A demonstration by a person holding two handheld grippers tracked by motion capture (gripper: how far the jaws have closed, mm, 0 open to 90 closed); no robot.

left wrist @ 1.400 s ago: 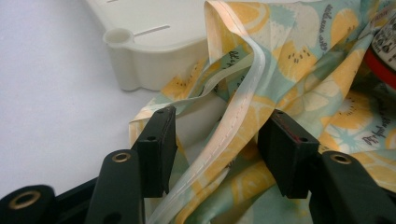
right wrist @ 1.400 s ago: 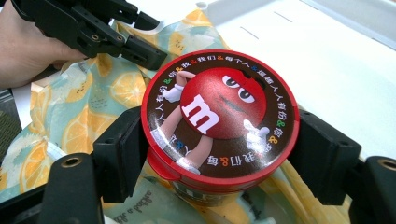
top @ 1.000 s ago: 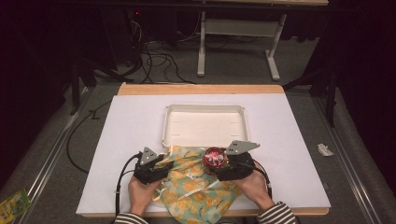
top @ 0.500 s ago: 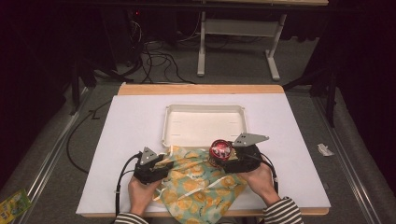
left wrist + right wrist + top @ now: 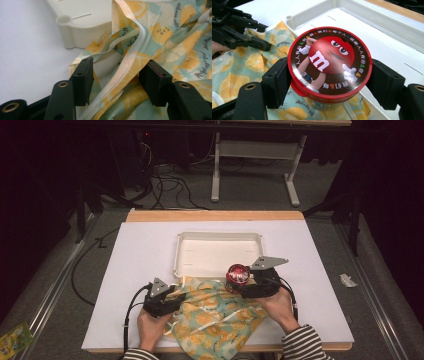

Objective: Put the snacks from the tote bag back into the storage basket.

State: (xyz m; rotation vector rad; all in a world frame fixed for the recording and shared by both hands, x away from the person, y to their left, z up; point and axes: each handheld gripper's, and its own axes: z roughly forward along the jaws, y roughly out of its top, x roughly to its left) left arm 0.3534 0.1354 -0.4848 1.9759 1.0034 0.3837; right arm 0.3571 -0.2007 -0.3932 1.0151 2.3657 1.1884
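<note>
Table (image 5: 150, 250): white sheet over a wooden top, wood strip exposed at far edge. Directly on it: shallow cream tray (image 5: 185, 251) at centre; lemon-print cloth (image 5: 215, 320) touching tray's near rim.

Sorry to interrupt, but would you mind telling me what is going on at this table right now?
A person works with a hand-held tool in each hand. The right tool is clamped on a round red-lidded candy tub, holding it over the fruit-print cloth bag at the near edge of the white tray. The left tool stands open around the bag's rim, with the fabric and its seam running between the jaws.
</note>
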